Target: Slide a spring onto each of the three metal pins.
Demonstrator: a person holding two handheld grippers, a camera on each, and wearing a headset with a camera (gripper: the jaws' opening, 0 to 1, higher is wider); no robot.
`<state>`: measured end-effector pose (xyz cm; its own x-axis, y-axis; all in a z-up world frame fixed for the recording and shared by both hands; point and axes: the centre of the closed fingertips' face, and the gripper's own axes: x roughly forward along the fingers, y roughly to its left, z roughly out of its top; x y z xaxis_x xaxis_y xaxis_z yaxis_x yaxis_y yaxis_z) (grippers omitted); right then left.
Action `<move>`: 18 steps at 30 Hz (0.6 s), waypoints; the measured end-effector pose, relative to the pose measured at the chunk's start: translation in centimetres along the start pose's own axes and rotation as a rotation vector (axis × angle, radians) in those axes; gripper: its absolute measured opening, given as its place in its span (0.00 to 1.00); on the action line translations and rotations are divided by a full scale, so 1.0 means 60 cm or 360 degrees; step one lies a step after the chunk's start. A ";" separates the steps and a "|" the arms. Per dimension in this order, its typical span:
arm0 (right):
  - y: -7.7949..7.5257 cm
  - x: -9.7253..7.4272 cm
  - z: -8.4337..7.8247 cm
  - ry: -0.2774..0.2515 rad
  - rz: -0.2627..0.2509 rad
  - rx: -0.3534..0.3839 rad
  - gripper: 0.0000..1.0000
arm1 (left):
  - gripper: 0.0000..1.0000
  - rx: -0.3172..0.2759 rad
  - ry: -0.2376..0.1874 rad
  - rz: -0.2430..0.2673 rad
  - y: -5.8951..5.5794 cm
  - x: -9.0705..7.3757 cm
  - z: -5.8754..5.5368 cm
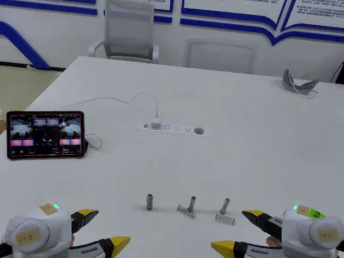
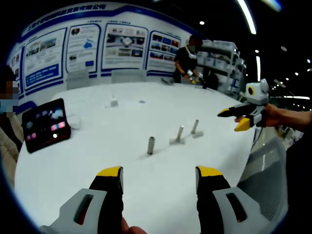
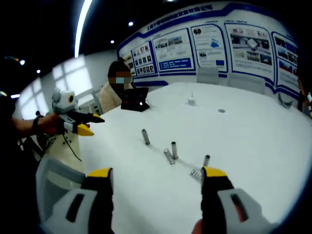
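While left tongs (image 1: 107, 226) and right tongs (image 1: 231, 229) gape wide, pins (image 1: 192, 202) and springs (image 1: 225, 219) ahead between.

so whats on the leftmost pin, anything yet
A spring seems to sit around the leftmost pin, hiding most of its shaft. The middle pin and right pin stand bare, with loose springs lying beside them.

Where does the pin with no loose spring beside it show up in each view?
Head view: the pin stands low, just left of centre, leftmost in the row.
Left gripper view: the pin is near the middle, nearest in the row.
Right gripper view: the pin is left of centre, farthest in the row.
Shared landmark: the tablet, off that end of the row.
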<state>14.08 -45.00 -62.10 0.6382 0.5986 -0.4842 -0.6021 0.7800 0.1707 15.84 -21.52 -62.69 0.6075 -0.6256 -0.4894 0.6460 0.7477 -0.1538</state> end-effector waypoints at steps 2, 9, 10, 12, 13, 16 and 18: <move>-0.002 -0.004 0.000 -0.0015 -0.0014 0.0026 0.75 | 0.61 0.0005 0.0004 0.0004 0.001 -0.002 0.002; -0.004 -0.015 0.000 -0.0053 -0.0061 0.0105 0.76 | 0.62 0.0035 -0.0029 0.0054 0.032 -0.018 0.032; -0.005 -0.017 0.001 -0.0059 -0.0064 0.0110 0.76 | 0.62 0.0040 -0.0027 0.0062 0.035 -0.020 0.033; -0.006 -0.021 0.001 -0.0061 -0.0071 0.0106 0.76 | 0.62 0.0053 -0.0020 0.0075 0.041 -0.023 0.035; -0.008 -0.023 -0.001 -0.0054 -0.0083 0.0101 0.76 | 0.62 0.0059 -0.0014 0.0079 0.044 -0.025 0.035; -0.012 -0.030 -0.012 -0.0032 -0.0096 0.0098 0.76 | 0.62 0.0068 -0.0004 0.0092 0.048 -0.028 0.034; -0.012 -0.034 -0.021 -0.0006 -0.0098 0.0102 0.76 | 0.62 0.0059 0.0000 0.0101 0.049 -0.029 0.032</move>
<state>12.63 -47.02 -62.35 0.6750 0.5497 -0.4921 -0.5298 0.8254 0.1953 17.58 -18.64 -60.63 0.6480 -0.5771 -0.4971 0.6226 0.7773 -0.0907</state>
